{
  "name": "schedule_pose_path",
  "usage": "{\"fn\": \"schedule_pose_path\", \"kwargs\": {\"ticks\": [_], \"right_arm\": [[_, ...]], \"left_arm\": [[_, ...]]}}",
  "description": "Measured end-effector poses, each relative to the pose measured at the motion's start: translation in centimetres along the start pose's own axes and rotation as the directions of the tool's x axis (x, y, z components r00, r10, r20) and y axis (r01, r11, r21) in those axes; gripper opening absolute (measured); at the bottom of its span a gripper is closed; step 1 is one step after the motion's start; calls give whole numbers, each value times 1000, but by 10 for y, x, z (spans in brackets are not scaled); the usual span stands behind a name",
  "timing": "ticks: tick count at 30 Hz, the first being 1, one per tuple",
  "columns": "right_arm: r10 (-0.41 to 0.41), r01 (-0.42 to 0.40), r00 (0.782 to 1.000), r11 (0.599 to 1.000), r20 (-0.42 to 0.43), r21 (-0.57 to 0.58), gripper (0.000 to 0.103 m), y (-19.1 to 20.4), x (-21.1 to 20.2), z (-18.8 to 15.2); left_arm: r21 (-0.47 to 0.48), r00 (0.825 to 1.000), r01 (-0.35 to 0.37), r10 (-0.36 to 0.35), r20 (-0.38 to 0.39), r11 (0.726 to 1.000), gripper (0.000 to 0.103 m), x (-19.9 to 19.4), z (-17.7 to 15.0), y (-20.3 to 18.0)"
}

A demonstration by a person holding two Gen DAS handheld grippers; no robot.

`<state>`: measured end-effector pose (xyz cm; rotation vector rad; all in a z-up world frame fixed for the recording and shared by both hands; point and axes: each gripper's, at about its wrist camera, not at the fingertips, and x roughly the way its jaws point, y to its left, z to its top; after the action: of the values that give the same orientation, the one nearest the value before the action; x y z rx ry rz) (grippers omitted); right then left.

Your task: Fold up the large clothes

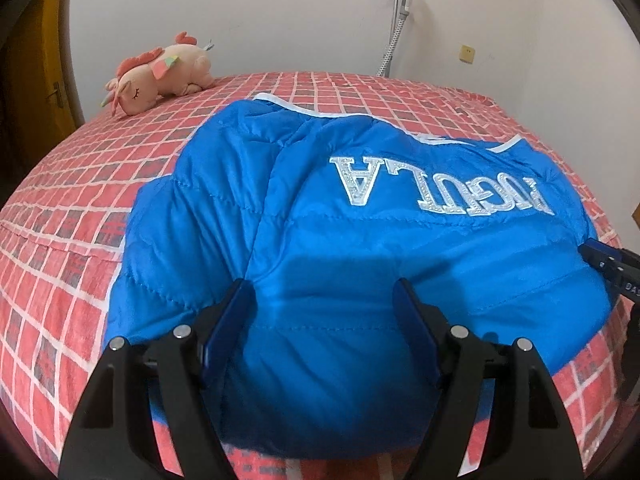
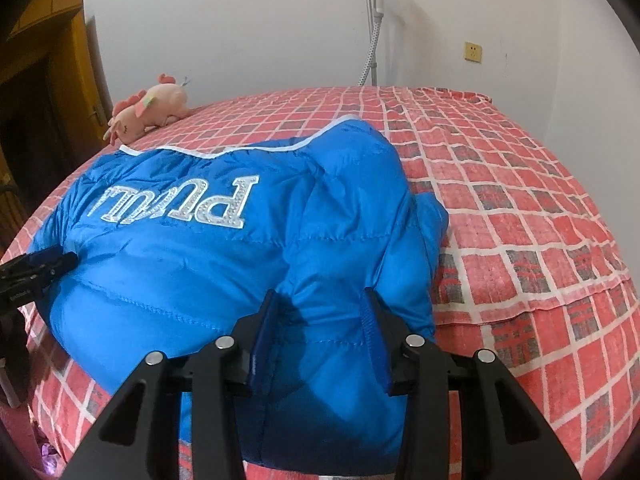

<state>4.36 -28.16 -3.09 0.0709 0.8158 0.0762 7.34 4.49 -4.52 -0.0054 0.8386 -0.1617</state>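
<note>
Both grippers [image 1: 324,292] [image 2: 320,304] open, straddling jacket [image 1: 360,240].

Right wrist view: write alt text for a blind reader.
A puffy blue jacket with sparkly silver lettering lies on a red checked bed. The right gripper sits open at its near edge, the left gripper at its left side. A pink plush toy lies behind.

A puffer jacket [image 1: 360,240] is spread on the bed [image 1: 60,208], with a plush unicorn [image 1: 160,74] parked behind it to the left, near the wall [image 1: 280,12].
</note>
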Motion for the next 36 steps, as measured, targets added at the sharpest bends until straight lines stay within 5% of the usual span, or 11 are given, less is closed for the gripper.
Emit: {"fn": "schedule_pose_path", "kwargs": {"ticks": [3, 7, 12, 16, 25, 36], "right_arm": [[-4, 5, 1000, 1000, 2, -25, 43, 3, -8, 2], [23, -23, 1000, 999, -11, -46, 44, 6, -17, 5], [40, -41, 999, 998, -36, -50, 46, 4, -19, 7], [42, -45, 998, 998, -44, -52, 47, 4, -18, 5], [40, -43, 998, 998, -50, -51, 48, 2, -11, 6], [43, -45, 997, 998, -59, -32, 49, 2, -5, 6]], "left_arm": [[-41, 999, 38, -39, -14, 998, 74, -19, 0, 9], [-78, 1000, -14, 12, -25, 997, 80, -47, -7, 23], [-188, 992, -17, -7, -128, 982, 83, -54, -26, 49], [-377, 967, 125, -198, -163, 918, 84, -40, -40, 74], [-505, 960, 175, -259, -102, 845, 84, -10, -29, 99], [-476, 964, 170, -246, -102, 863, 87, 24, -1, 102]]}}
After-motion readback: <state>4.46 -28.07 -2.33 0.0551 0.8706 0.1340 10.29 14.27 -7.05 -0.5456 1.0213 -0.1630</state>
